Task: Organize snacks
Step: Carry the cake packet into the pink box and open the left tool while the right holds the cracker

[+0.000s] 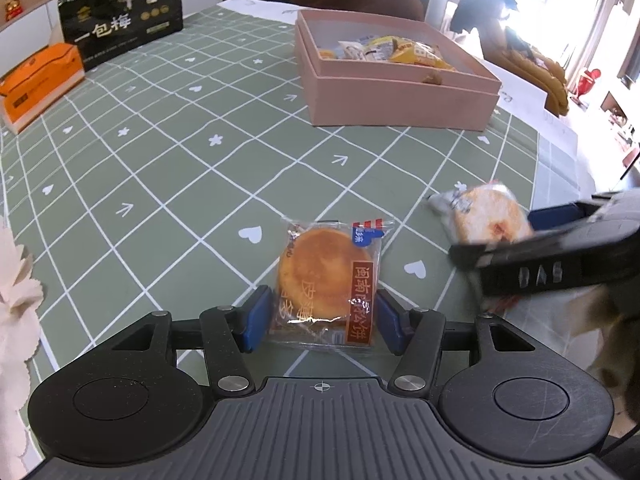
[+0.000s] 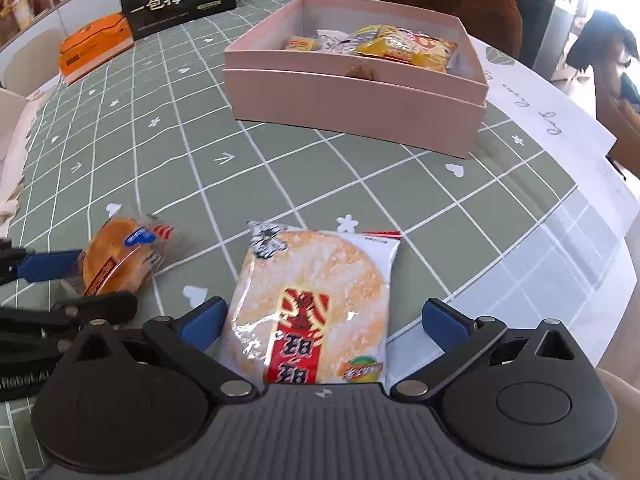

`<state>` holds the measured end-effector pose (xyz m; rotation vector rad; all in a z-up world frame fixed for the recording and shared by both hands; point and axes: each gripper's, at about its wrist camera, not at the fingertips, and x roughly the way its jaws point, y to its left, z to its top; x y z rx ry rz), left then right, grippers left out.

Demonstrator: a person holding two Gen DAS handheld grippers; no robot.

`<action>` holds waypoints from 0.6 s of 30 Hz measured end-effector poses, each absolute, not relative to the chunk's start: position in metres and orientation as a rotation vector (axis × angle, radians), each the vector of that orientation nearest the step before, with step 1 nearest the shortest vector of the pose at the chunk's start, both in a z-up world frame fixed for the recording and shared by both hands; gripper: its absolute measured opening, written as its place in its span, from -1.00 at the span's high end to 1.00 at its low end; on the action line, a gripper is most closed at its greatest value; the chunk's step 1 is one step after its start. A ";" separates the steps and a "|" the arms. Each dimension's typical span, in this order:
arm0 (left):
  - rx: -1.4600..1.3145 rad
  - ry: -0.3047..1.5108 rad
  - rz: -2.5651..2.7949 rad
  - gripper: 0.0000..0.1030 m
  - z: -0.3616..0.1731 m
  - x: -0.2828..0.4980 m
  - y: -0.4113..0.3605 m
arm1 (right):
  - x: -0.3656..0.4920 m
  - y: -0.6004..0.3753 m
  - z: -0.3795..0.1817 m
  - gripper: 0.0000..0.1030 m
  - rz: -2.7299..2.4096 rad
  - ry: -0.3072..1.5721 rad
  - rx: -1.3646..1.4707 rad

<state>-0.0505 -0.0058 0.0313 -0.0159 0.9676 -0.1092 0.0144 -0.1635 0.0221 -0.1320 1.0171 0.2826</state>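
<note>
We have each gripper straddling one wrapped snack on the bench, left gripper (image 1: pixel 322 316) jaws wide beside the round pastry (image 1: pixel 326 276), right gripper (image 2: pixel 322 326) jaws wide around the rice cracker (image 2: pixel 316 304), apparently to carry both to the pink box (image 2: pixel 352 96).

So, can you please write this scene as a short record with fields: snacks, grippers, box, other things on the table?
left gripper: open, pads either side of the round pastry pack, which lies on the table
right gripper: open, rice cracker pack between the fingers, clear gap on one side
pink box: open, already holds several snack packs
tablecloth: green, white grid
far edge: black bag, orange box
</note>
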 end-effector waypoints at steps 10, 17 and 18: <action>0.017 0.971 -0.105 -0.26 0.031 -0.049 -0.013 | 0.002 -0.185 0.061 -0.48 0.269 0.979 -0.075; -0.045 0.913 -0.102 -0.11 0.031 -0.062 -0.008 | -0.013 -0.195 0.073 -0.48 0.261 0.946 -0.097; -0.083 0.900 -0.107 -0.10 0.032 -0.066 -0.004 | -0.013 -0.196 0.073 -0.48 0.258 0.952 -0.094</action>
